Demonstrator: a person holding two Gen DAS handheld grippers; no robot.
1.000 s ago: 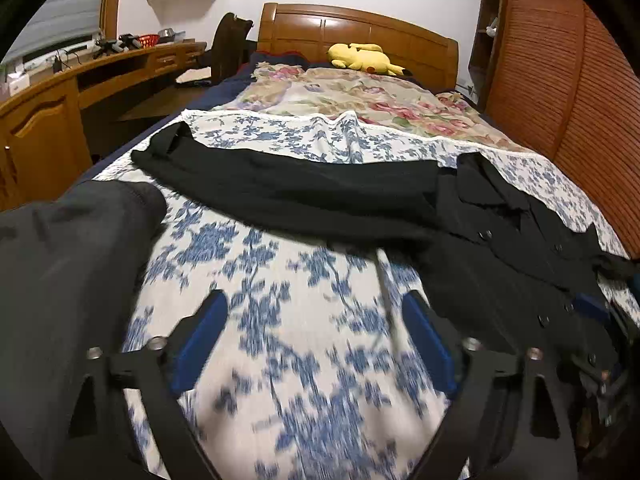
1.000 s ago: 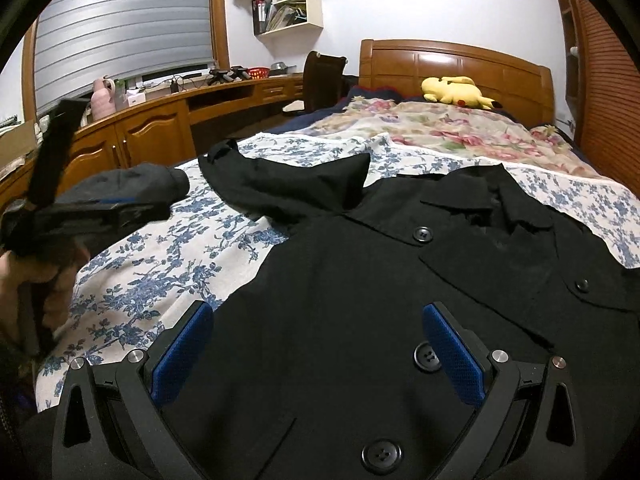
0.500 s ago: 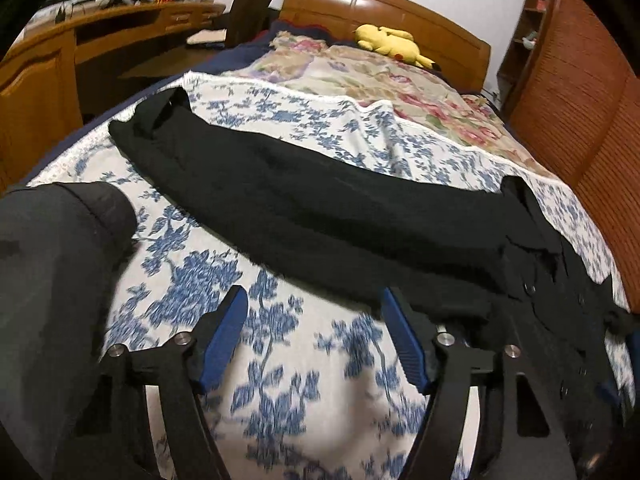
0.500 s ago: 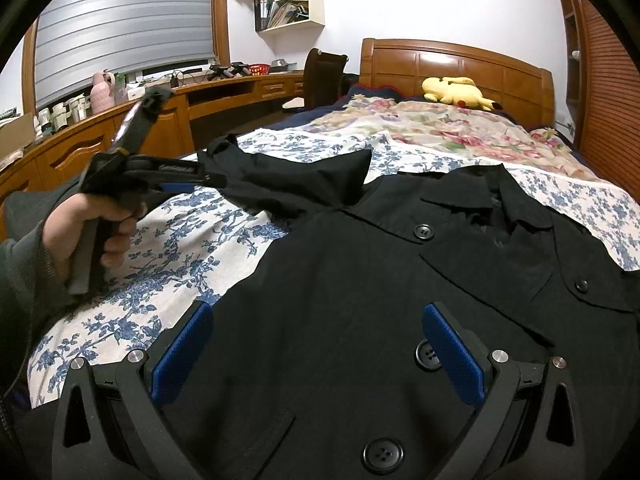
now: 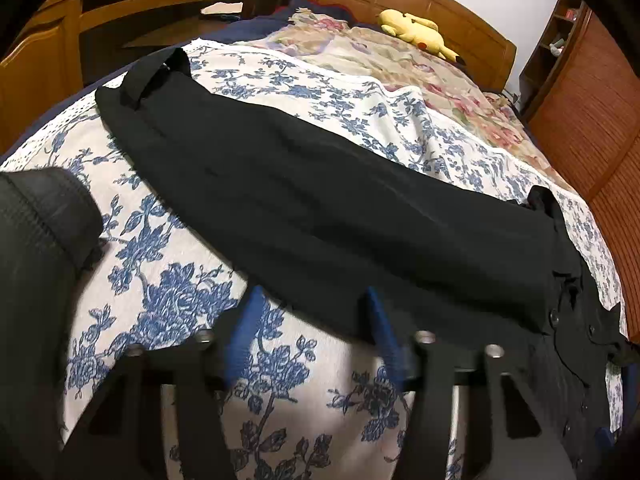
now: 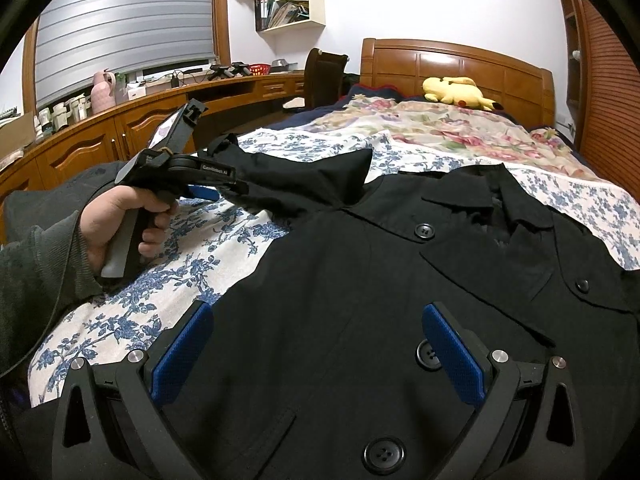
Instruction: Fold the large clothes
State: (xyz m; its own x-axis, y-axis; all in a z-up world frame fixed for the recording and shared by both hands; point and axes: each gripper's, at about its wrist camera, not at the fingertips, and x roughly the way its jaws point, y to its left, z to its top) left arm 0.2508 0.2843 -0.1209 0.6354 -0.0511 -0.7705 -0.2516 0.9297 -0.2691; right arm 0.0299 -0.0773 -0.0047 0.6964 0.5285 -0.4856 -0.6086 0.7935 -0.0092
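Small white lettering on the left gripper [image 6: 208, 192], illegible. Black buttoned coat [image 6: 360, 300] is lying flat on the floral bedspread [image 5: 160, 300], 1 sleeve [image 5: 320, 200] outstretched. Both grippers' fingers are standing spread, right gripper [image 6: 316, 348] hovering over the coat.

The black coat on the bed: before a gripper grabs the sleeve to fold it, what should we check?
1. Black coat lying flat, buttons up: ok.
2. Sleeve stretched out straight on the floral bedsheet: ok.
3. Left gripper open, at the sleeve's near edge: ok.
4. Sleeve fabric between its fingers: not ok, only the edge.
5. Right gripper open over the coat front, holding nothing: ok.
6. Other sleeve's position: cannot tell, out of view.
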